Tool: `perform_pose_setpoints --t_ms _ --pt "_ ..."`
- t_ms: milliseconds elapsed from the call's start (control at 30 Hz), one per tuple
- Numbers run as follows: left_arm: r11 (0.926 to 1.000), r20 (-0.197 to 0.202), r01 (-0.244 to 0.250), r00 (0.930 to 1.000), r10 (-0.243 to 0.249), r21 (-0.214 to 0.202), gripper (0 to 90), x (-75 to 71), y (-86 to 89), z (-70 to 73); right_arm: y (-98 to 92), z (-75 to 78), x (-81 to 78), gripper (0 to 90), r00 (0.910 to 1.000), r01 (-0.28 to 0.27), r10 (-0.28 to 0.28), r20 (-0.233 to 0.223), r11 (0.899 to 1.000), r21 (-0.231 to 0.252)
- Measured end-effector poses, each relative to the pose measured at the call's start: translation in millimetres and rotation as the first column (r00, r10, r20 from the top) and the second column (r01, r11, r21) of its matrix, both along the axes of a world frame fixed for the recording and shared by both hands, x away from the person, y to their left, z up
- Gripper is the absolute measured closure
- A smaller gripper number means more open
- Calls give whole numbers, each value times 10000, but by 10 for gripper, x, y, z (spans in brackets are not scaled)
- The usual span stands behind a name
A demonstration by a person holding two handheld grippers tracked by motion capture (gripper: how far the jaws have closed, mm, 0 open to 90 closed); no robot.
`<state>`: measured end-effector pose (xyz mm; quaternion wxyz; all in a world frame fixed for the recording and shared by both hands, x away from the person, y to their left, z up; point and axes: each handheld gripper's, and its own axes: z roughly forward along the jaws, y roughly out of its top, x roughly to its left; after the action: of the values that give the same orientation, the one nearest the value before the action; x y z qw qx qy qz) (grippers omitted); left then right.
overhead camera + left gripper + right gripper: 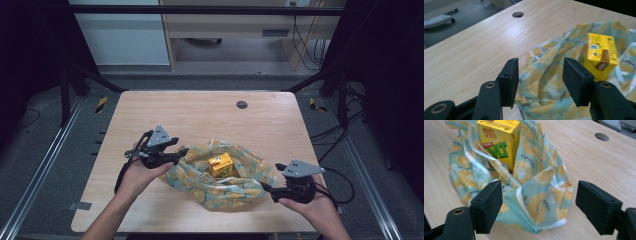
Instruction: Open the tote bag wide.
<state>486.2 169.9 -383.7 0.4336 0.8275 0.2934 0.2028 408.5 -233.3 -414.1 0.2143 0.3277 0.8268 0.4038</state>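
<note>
Now both hands raised, left gripper [184, 151] and right gripper [265, 188] flanking bag [235, 192], jaws wide, empty.

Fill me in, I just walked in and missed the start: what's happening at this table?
A person works at a wooden table with a gripper in each hand. Between them lies a bag printed with lemon slices, its mouth open and a yellow drink carton sitting inside. The left gripper is at the bag's left edge and the right gripper at its right edge. Both have open jaws with the fabric in front of them, pinching nothing.
</note>
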Motion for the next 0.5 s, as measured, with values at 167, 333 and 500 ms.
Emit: perform_pose_setpoints --t_ms 167,333,500 --pt "9985 -68 515 9987 -514 171 447 -103 -50 29 55 69 111 182 10000 31 -31 -46 9999 -114" --pt "9947 -257 1005 9947 -999 217 388 -195 -93 -1 150 142 316 245 9998 109 -109 -140 9999 68" --pt "9895 -551 1378 9893 -1354 435 311 -230 -154 -107 265 167 500 342 9997 188 -189 -171 9998 -69"
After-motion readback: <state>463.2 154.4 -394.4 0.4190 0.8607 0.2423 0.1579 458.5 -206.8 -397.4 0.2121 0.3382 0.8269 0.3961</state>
